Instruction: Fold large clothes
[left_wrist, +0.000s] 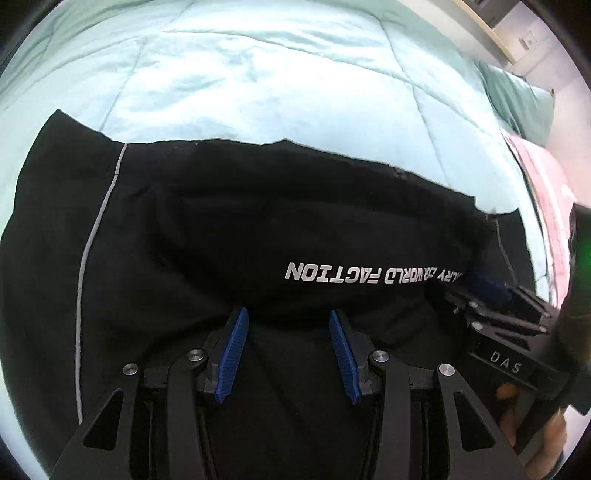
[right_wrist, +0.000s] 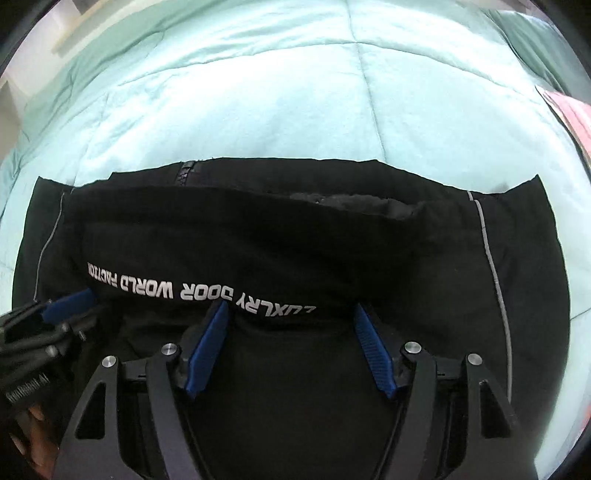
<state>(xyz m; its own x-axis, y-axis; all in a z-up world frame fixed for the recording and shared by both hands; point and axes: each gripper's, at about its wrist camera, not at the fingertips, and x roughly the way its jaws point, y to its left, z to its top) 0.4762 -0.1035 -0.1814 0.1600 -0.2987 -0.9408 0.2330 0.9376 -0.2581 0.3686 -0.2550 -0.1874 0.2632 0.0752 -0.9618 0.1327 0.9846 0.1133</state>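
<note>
A large black jacket (left_wrist: 258, 221) with grey piping and white lettering lies on a pale mint quilt (left_wrist: 258, 74). It also shows in the right wrist view (right_wrist: 295, 240), with a zip at its far edge. My left gripper (left_wrist: 288, 321) is open, its blue pads (left_wrist: 232, 354) resting low over the jacket's near fold. My right gripper (right_wrist: 291, 317) is open too, pads (right_wrist: 207, 343) at the lettered fold. Each gripper appears in the other's view: the right one (left_wrist: 491, 291) at the left view's right side, the left one (right_wrist: 66, 306) at the right view's left side.
The quilt (right_wrist: 295, 92) stretches beyond the jacket. A green pillow (left_wrist: 517, 99) and a pink cloth (left_wrist: 546, 192) lie at the right side of the bed. A wall and shelf edge show at the far right corner.
</note>
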